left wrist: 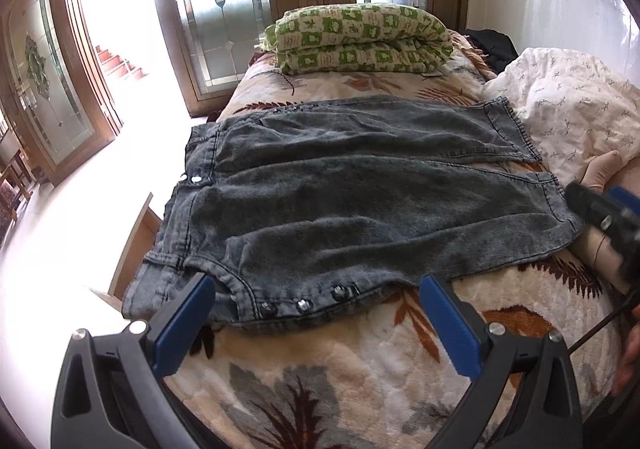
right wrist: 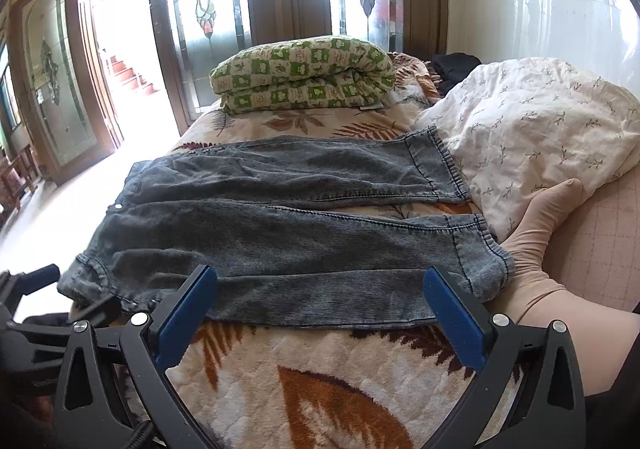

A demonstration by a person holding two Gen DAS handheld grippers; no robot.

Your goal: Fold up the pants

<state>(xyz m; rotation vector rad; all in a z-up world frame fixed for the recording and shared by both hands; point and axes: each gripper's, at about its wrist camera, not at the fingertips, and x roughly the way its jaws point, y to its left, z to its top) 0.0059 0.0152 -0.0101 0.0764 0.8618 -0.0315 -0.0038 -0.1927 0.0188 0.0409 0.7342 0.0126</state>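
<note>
Grey denim pants (left wrist: 352, 201) lie flat across the bed, waistband to the left, both leg cuffs to the right. They also show in the right wrist view (right wrist: 288, 233). My left gripper (left wrist: 316, 285) is open and empty, its blue fingers just short of the near edge by the studs. My right gripper (right wrist: 320, 277) is open and empty at the near edge of the near leg. The right gripper (left wrist: 612, 221) also shows at the right edge of the left wrist view, and the left gripper (right wrist: 36, 289) at the left edge of the right wrist view.
A leaf-patterned blanket (left wrist: 320, 361) covers the bed. A folded green checked quilt (left wrist: 360, 39) lies at the far end. A white floral pillow (right wrist: 532, 137) sits by the cuffs. A stockinged foot (right wrist: 536, 225) rests beside the near cuff. The bed's edge drops off left.
</note>
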